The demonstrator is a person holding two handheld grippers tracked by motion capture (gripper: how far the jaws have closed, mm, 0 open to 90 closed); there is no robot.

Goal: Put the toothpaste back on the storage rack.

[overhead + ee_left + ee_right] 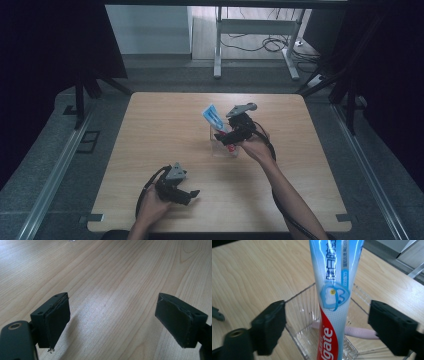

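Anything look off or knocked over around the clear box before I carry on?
Nothing spilled or damaged. The toothpaste tube stands tilted in the clear box, poking well above its rim, with a pink toothbrush lying flat inside. The tube's lean is the only oddity.

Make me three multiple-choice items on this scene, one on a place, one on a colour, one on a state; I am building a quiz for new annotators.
1. Where does the toothpaste tube stand?
A. flat on the table
B. in the clear container
C. between the left gripper's jaws

2. What colour is the object lying at the container's bottom, behind the tube?
A. pink
B. green
C. black

3. How does the left gripper stand?
A. shut on the tube
B. shut on nothing
C. open over bare wood

Answers: 1 B, the tube rises out of the ribbed clear walls. 2 A, the pink object shows through the plastic. 3 C, its jaws stand wide apart above the table.
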